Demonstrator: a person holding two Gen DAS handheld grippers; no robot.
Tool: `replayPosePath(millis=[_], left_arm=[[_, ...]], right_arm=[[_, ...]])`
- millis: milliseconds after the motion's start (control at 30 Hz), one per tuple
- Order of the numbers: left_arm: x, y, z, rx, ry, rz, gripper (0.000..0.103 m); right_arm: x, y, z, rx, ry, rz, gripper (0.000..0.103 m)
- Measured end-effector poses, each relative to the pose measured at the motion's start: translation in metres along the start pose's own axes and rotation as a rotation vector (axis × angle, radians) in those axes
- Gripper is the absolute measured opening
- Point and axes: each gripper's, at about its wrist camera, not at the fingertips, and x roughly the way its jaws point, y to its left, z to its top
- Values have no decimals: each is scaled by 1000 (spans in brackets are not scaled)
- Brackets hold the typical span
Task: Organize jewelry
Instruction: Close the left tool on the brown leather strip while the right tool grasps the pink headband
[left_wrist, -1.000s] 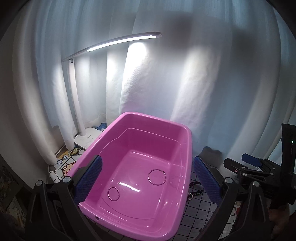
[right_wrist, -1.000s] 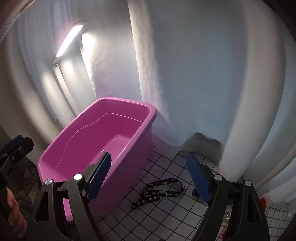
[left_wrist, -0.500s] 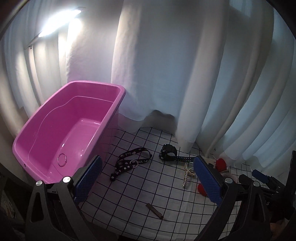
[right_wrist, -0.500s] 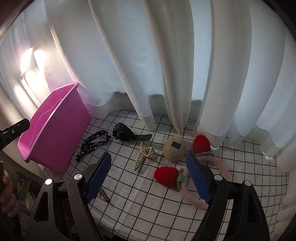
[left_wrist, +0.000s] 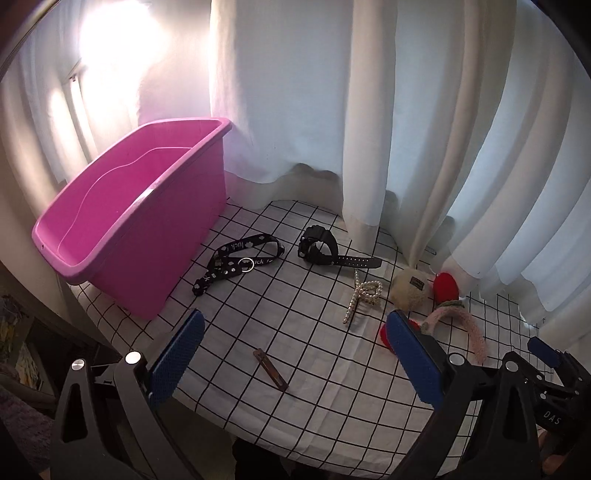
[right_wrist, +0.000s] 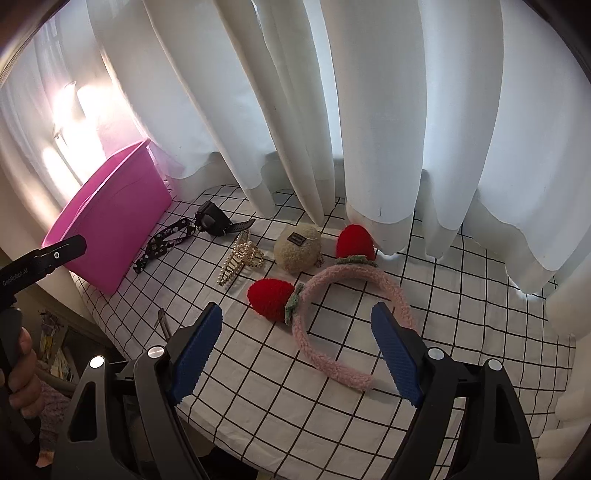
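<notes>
A pink plastic tub (left_wrist: 140, 221) (right_wrist: 110, 225) stands at the left on a grid-patterned cloth (left_wrist: 314, 354). Spread beside it are a black printed lanyard (left_wrist: 240, 258), a black watch (left_wrist: 325, 251), a pearl hair claw (left_wrist: 364, 293) (right_wrist: 240, 258), a beige plush pouch (right_wrist: 297, 247), a brown hair clip (left_wrist: 270, 373) and a pink fuzzy headband with red strawberries (right_wrist: 332, 317). My left gripper (left_wrist: 295, 354) hovers open above the brown clip. My right gripper (right_wrist: 295, 350) hangs open over the headband, holding nothing.
White curtains (right_wrist: 369, 110) hang along the back of the table and drape onto the cloth. A lit lamp glows behind the tub (left_wrist: 110, 44). The table's front edge (left_wrist: 221, 424) runs just under the grippers. A hand (right_wrist: 22, 373) holds the left tool.
Both views have swung from the tub, with rings lying in it, rightward and down to the cloth with the accessories. Both grippers stayed open and empty.
</notes>
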Motion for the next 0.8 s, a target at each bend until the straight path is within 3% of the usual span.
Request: replayPosePath(millis=[300, 500, 800], left_arm=[[34, -18, -26, 17, 72, 15, 97], [66, 5, -52, 6, 143, 35, 97], [111, 39, -87, -48, 197, 97, 97]], right_arm=[[24, -14, -14, -7, 48, -4, 79], [54, -7, -20, -2, 72, -19, 79], [103, 10, -38, -93, 106, -65, 79]])
